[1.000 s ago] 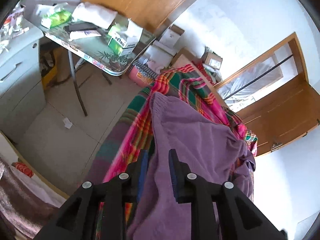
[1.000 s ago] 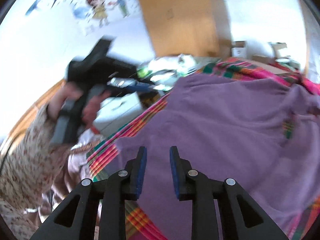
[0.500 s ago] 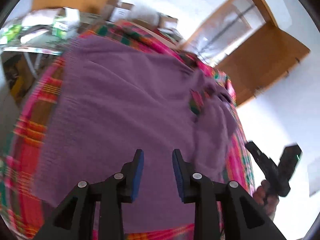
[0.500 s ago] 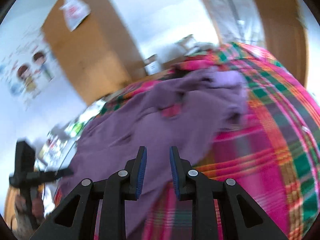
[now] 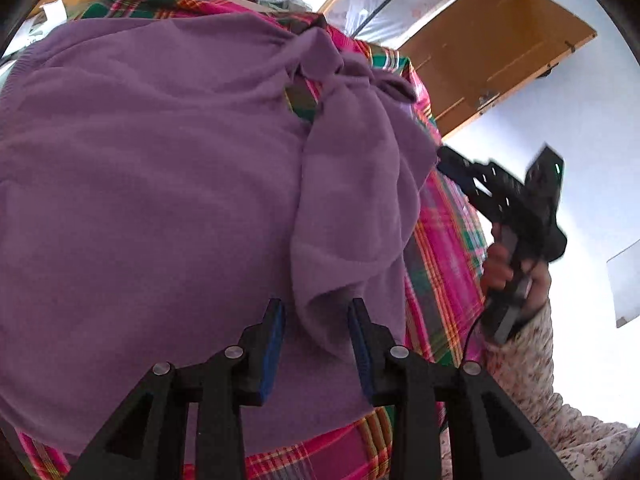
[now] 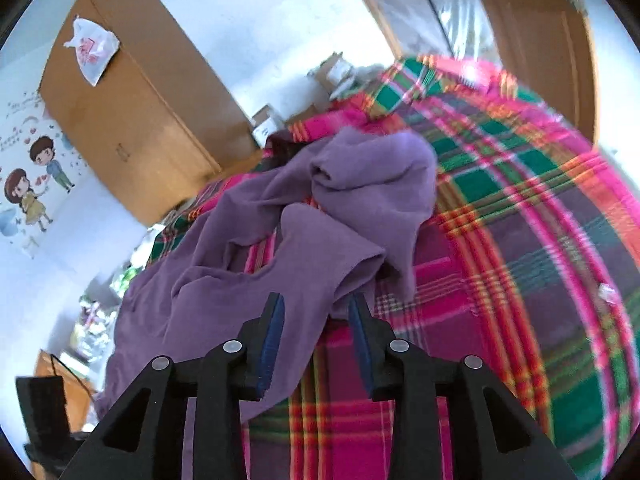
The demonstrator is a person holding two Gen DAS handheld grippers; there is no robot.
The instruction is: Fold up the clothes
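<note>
Purple knit sweater [image 5: 160, 184] spread across a pink-and-green plaid blanket [image 5: 444, 240], body flat toward the left, one sleeve [image 5: 352, 208] bunched and folded over toward the right edge. Left gripper [image 5: 316, 344] low over the sweater, blue-padded jaws parted, cuff end of the sleeve lying in the gap between them; not closed on the cloth. Right gripper [image 5: 460, 168] visible at the right of the left-wrist view, just beside the sleeve's outer fold, held by a hand [image 5: 516, 276] in a floral-print sleeve.

In the right-wrist view: right gripper [image 6: 316, 344] with jaws likewise parted, a loose fold of the sweater [image 6: 320, 248] lying between and just ahead of the fingers, nothing clamped. Crumpled sleeve [image 6: 376, 184] heaped farther back on the blanket [image 6: 520, 240]. Wooden wardrobe [image 6: 132, 120] beyond the bed, white plastic bag [image 6: 92, 52] on its top, cartoon wall sticker [image 6: 32, 184] at left. Wooden door [image 5: 492, 40] standing open beyond the bed in the left-wrist view.
</note>
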